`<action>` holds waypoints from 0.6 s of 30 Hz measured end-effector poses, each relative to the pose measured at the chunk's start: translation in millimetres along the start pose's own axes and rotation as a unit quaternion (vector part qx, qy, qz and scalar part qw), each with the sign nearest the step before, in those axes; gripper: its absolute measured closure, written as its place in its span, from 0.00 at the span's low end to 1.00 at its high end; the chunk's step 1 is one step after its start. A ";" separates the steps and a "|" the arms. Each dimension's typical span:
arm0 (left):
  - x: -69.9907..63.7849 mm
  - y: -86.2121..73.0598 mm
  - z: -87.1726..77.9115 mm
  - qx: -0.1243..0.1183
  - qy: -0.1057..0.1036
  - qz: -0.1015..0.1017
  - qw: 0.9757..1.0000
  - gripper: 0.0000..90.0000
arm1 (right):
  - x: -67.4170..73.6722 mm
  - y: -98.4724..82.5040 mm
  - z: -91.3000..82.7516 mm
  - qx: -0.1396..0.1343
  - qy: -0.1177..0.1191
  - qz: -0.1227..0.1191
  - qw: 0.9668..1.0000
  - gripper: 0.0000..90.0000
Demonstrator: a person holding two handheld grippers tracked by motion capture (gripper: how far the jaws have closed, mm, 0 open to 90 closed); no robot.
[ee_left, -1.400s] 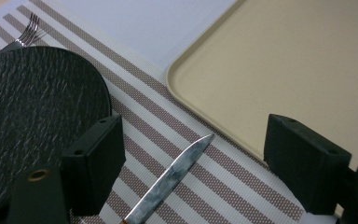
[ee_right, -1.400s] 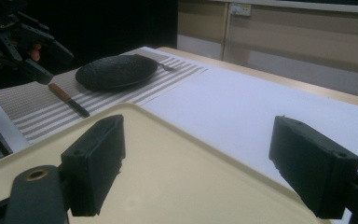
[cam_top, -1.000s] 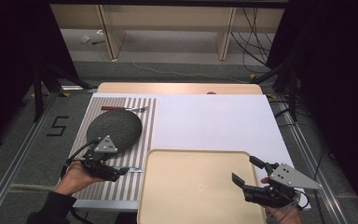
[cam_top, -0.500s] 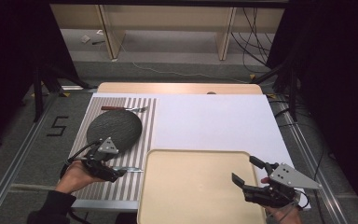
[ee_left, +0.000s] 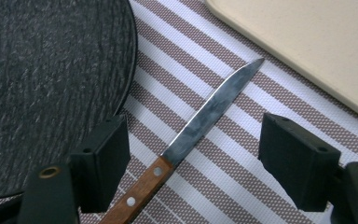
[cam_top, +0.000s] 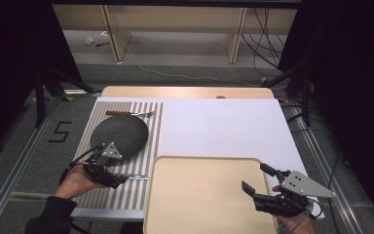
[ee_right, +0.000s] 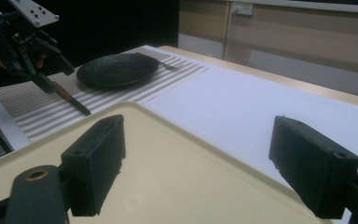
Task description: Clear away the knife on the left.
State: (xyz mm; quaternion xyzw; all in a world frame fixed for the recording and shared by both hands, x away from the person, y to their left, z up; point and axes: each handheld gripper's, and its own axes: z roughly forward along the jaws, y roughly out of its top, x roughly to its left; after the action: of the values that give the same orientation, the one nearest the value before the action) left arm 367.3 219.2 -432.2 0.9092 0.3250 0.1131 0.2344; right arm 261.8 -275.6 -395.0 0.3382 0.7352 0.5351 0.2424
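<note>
A wooden-handled knife (ee_left: 200,121) lies on the striped placemat (ee_left: 242,154), its blade pointing toward the beige tray (ee_left: 307,42). My left gripper (ee_left: 200,161) is open, its jaws standing on either side of the knife handle without touching it. From above, the left gripper (cam_top: 116,179) sits just below the dark round plate (cam_top: 119,132), with the knife (cam_top: 136,177) poking out to its right. My right gripper (cam_top: 254,178) is open over the tray's (cam_top: 199,200) right side, holding nothing. Its own view shows the right gripper (ee_right: 200,163) above the tray (ee_right: 168,154).
A fork (cam_top: 129,113) lies at the far end of the placemat (cam_top: 85,141), beyond the plate. A white sheet (cam_top: 224,129) covers the table's middle and right. In the right gripper view I see the plate (ee_right: 116,69), the knife (ee_right: 72,100) and the left gripper (ee_right: 44,60) farther off.
</note>
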 end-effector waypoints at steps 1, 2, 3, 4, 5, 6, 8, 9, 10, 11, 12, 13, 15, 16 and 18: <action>0.8 -0.1 0.5 0.000 0.001 0.000 1.000 0.28 | 0.0 0.0 0.0 0.000 0.000 0.000 1.000 0.22; 1.4 -0.3 0.9 0.000 -0.001 0.000 1.000 0.28 | 0.1 0.0 0.0 0.000 0.000 -0.001 1.000 0.22; 1.9 -0.4 0.9 0.004 -0.001 0.000 1.000 0.28 | 0.1 0.0 0.1 0.001 0.001 -0.001 1.000 0.22; 2.5 -0.7 1.3 0.007 0.001 0.001 1.000 0.28 | 0.1 -0.1 0.3 0.001 0.000 -0.002 1.000 0.22; 3.4 -1.1 1.8 0.011 0.004 0.003 1.000 0.28 | 0.1 -0.2 0.4 0.002 0.000 -0.002 1.000 0.22; 4.6 -1.4 2.2 0.015 0.006 0.004 1.000 0.28 | 0.1 -0.2 0.5 0.002 0.000 -0.003 1.000 0.22; 6.5 -2.4 3.6 0.020 0.010 0.003 1.000 0.28 | 0.4 -0.4 0.9 0.004 0.000 -0.005 1.000 0.22; 7.4 -2.8 4.1 0.024 0.009 0.002 1.000 0.28 | 0.5 -0.5 1.0 0.006 0.002 -0.005 1.000 0.22; 7.9 -3.4 4.9 0.024 0.008 0.002 1.000 0.28 | 0.6 -0.5 1.1 0.007 0.002 -0.006 1.000 0.22; 8.3 -3.8 5.7 0.026 0.007 0.002 1.000 0.28 | 0.9 -0.6 1.4 0.008 0.003 -0.006 1.000 0.22; 8.4 -4.2 6.7 0.028 0.005 0.003 1.000 0.28 | 0.9 -0.7 1.6 0.008 0.003 -0.008 1.000 0.22; 8.4 -4.5 7.8 0.031 0.003 0.003 1.000 0.28 | 1.1 -0.8 1.8 0.008 0.003 -0.007 1.000 0.22; 8.1 -4.6 9.7 0.039 0.001 0.008 0.999 0.28 | 1.1 -0.9 2.0 0.009 0.003 -0.007 1.000 0.22; 8.0 -4.5 10.4 0.042 0.001 0.010 0.999 0.28 | 1.1 -0.9 2.0 0.010 0.003 -0.007 1.000 0.22; 8.0 -4.6 11.4 0.044 -0.003 0.011 0.999 0.28 | 1.2 -0.9 2.0 0.010 0.003 -0.007 1.000 0.22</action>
State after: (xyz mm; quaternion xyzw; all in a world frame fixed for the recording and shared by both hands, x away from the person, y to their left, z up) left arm 375.0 223.5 -443.9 0.9224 0.3194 0.0985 0.1936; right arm 262.2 -273.7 -396.4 0.3337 0.7437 0.5269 0.2408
